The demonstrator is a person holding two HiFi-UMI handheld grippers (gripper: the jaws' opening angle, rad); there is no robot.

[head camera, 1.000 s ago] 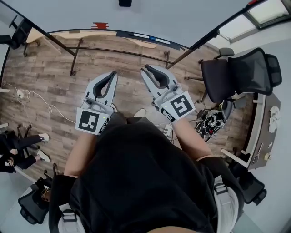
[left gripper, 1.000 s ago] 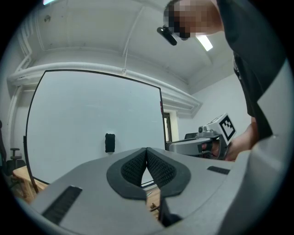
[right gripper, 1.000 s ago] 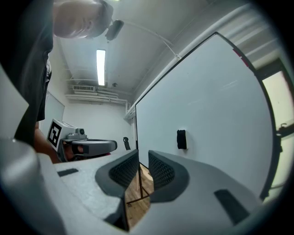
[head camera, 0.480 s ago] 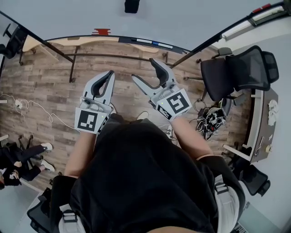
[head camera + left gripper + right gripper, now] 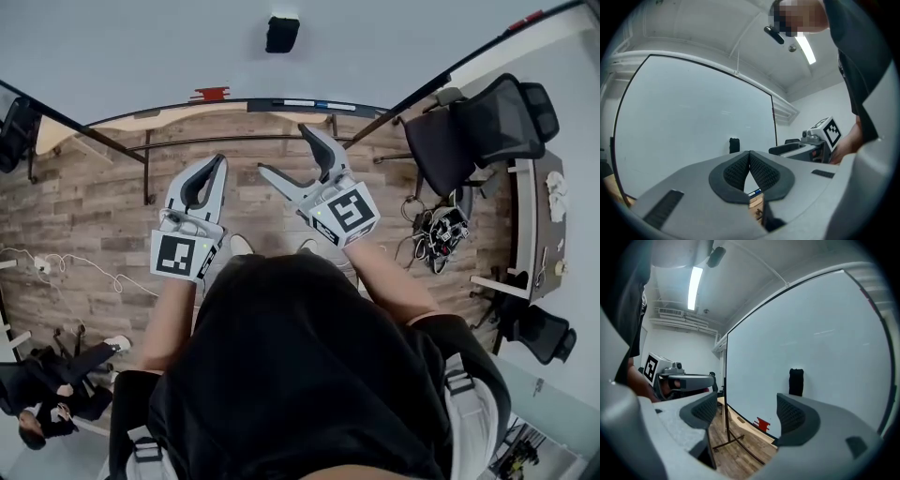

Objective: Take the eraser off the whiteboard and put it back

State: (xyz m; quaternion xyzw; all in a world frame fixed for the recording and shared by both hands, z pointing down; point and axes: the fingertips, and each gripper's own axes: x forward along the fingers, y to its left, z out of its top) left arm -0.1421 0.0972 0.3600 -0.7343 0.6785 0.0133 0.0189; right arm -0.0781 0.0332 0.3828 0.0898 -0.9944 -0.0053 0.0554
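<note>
A black eraser (image 5: 281, 34) clings to the whiteboard (image 5: 141, 47) ahead of me, above its tray. In the right gripper view the eraser (image 5: 796, 381) shows just above the right jaw, still some way off. My right gripper (image 5: 286, 152) points at the board; its jaws have just been opening and stand wide with nothing between them (image 5: 747, 411). My left gripper (image 5: 214, 169) is beside it on the left, shut and empty (image 5: 750, 154). The eraser (image 5: 734, 145) shows just above its tips in the left gripper view.
A wooden tray (image 5: 141, 117) along the board's foot holds a red object (image 5: 211, 94) and markers (image 5: 309, 104). The board's stand legs (image 5: 150, 159) rest on wood flooring. Office chairs (image 5: 487, 122), a desk (image 5: 539, 216) and tangled cables (image 5: 436, 234) are right; another person (image 5: 56, 375) is lower left.
Both grippers have moved forward toward the whiteboard, and the eraser has come nearer. The right gripper's jaws went from nearly shut to wide open. The left gripper stayed shut.
</note>
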